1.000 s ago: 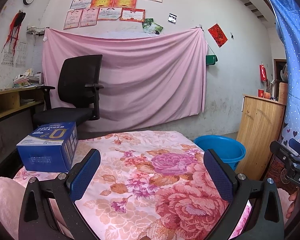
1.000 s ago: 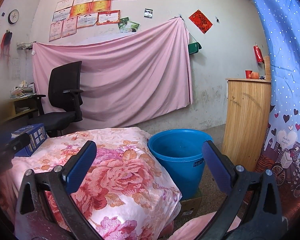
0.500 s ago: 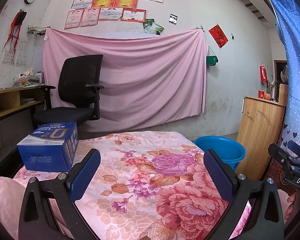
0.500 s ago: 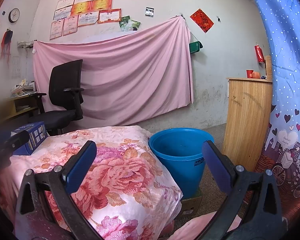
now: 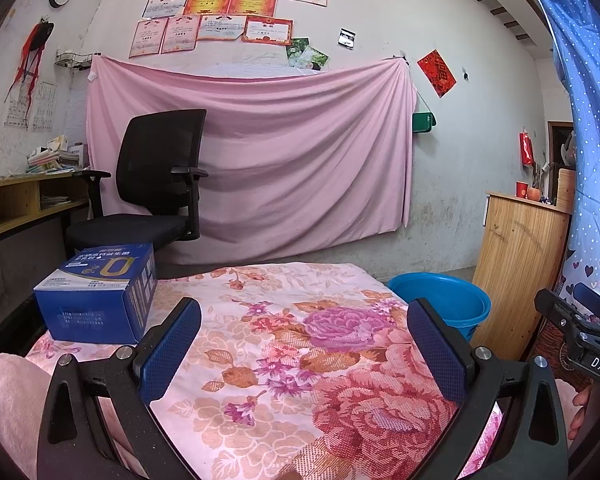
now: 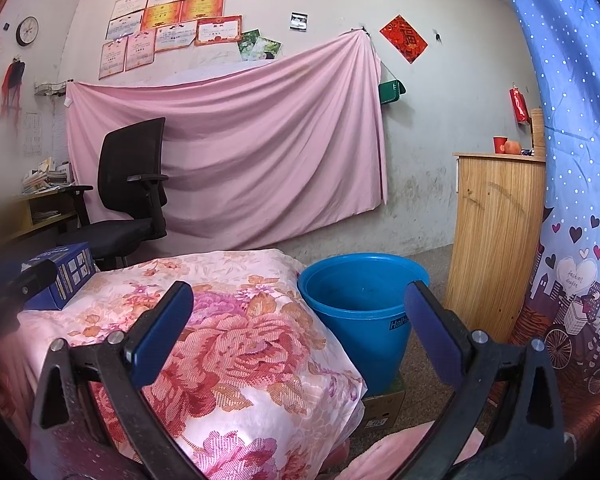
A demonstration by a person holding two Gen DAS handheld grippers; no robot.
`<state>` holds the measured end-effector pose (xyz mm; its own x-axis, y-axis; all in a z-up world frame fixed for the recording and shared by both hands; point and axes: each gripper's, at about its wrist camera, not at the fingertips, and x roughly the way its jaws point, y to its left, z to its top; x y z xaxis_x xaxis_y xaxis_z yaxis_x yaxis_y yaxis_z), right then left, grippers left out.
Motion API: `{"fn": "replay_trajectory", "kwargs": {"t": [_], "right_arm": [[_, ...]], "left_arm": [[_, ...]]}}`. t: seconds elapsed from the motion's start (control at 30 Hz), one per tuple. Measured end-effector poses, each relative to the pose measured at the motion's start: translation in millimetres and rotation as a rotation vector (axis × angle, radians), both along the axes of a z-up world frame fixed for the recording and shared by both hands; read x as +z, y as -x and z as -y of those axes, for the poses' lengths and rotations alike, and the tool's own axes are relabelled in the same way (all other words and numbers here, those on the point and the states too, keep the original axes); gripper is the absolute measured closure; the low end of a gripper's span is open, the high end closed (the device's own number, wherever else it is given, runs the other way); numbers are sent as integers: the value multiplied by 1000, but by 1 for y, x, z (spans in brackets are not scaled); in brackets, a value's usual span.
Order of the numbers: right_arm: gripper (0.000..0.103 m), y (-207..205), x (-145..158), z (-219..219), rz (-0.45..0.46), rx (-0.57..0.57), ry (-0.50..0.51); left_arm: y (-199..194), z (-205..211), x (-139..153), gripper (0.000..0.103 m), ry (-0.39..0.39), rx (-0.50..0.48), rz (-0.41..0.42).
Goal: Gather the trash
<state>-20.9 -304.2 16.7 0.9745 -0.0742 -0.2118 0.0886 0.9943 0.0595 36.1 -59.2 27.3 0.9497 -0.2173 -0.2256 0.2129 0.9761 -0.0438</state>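
A blue cardboard box [image 5: 100, 292] lies on the floral-covered table [image 5: 292, 344] at its far left corner; the right wrist view shows the same box [image 6: 70, 274] at the left edge. A blue plastic bucket [image 6: 360, 308] stands on the floor just right of the table, and it shows as a blue bucket [image 5: 444, 300] past the table's right edge in the left wrist view. My left gripper [image 5: 304, 344] is open above the cloth, nothing between its blue pads. My right gripper [image 6: 300, 328] is open too, held over the table's right corner and the bucket.
A black office chair [image 5: 156, 188] stands behind the table against a pink sheet on the wall. A wooden cabinet [image 6: 496, 236] is right of the bucket, a blue curtain [image 6: 572, 160] beside it. A cardboard piece [image 6: 384, 404] lies under the bucket. A wooden shelf [image 5: 20, 204] runs along the left.
Both views have drifted very slightly; the grippers stay open and the box and bucket have not moved.
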Motion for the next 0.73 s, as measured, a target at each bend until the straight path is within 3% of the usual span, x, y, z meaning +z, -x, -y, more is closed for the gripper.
{"fn": "replay_trajectory", "kwargs": {"t": [0.73], "right_arm": [[0, -4, -3, 2, -21, 3, 3]], "left_arm": [[-2, -1, -3, 2, -13, 34, -20]]}}
